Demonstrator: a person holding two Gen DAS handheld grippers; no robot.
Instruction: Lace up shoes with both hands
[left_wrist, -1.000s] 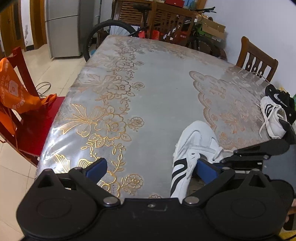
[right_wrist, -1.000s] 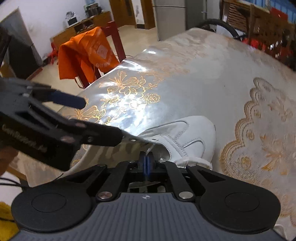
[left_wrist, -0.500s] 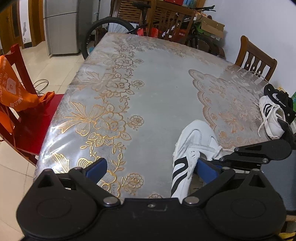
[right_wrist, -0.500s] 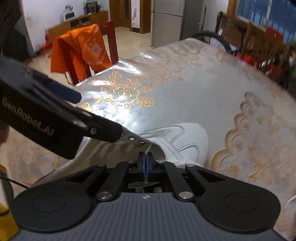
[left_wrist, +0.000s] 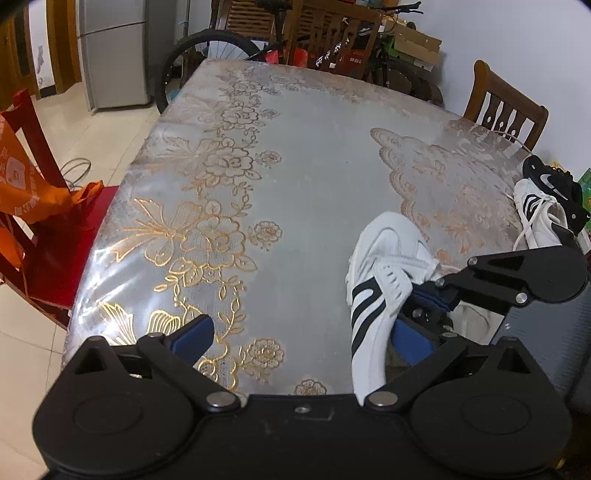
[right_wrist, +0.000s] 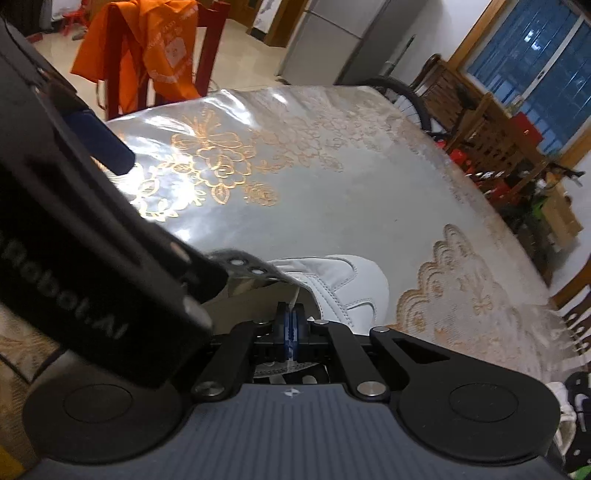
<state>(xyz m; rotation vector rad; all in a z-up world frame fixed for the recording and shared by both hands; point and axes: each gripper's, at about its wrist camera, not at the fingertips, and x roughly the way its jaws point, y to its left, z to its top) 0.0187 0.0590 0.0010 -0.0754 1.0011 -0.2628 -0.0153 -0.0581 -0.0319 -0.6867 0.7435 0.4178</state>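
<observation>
The table (left_wrist: 332, 177), under a glossy floral cover, is carrying the work near its front edge, with 2 spare shoes (left_wrist: 550, 206) lying well apart at the far right. The white shoe (left_wrist: 376, 280), marked with 3 black stripes, is lying on that cover with its toe pointing away and its heel reaching toward the edge; a sideways pull is likely to slide it on the slick cover, possibly off the table. The left gripper (left_wrist: 299, 338) is standing wide apart, its right finger sitting inside or against the shoe's opening and its left finger hanging clear over the cover, so it is bracing rather than clamping, and the shoe could be rotating free under load. The right gripper (right_wrist: 290, 325) is pinched fully together on the thin white lace (right_wrist: 294, 301) just behind the eyelet flap (right_wrist: 245, 264). The bite is looking slight; the lace could be slipping out during a pull, or missing the next eyelet, which is too small to judge here.
</observation>
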